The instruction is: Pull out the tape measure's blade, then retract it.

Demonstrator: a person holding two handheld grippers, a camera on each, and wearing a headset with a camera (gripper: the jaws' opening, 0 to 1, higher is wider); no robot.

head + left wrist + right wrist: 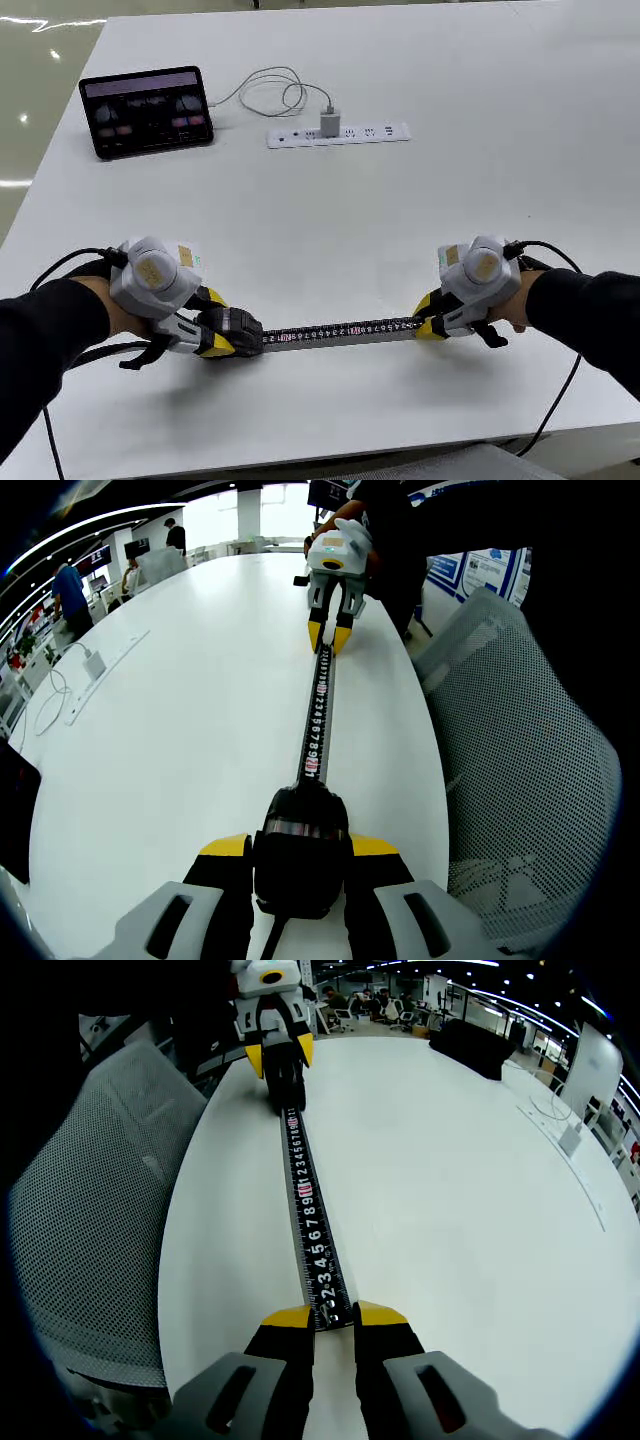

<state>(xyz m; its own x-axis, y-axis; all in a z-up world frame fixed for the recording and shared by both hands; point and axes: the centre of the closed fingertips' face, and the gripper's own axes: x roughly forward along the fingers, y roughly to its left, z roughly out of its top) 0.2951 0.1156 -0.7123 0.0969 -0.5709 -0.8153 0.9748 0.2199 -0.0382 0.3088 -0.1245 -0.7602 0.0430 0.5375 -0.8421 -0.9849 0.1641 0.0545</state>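
The black tape measure case (234, 330) (300, 850) rests on the white table near the front edge, held in my left gripper (218, 335) (300, 848), which is shut on it. Its dark numbered blade (340, 331) (317, 715) (311, 1222) is drawn out to the right, lying flat along the table. My right gripper (428, 325) (333, 1317) is shut on the blade's end. Each gripper shows far off in the other's view: the right one (330, 635), the left one with the case (278, 1060).
A tablet (147, 110) stands at the back left. A white power strip (338, 134) with a charger and coiled cable (272, 92) lies behind the middle. A mesh chair (520, 770) sits just off the table's front edge. Gripper cables trail by both arms.
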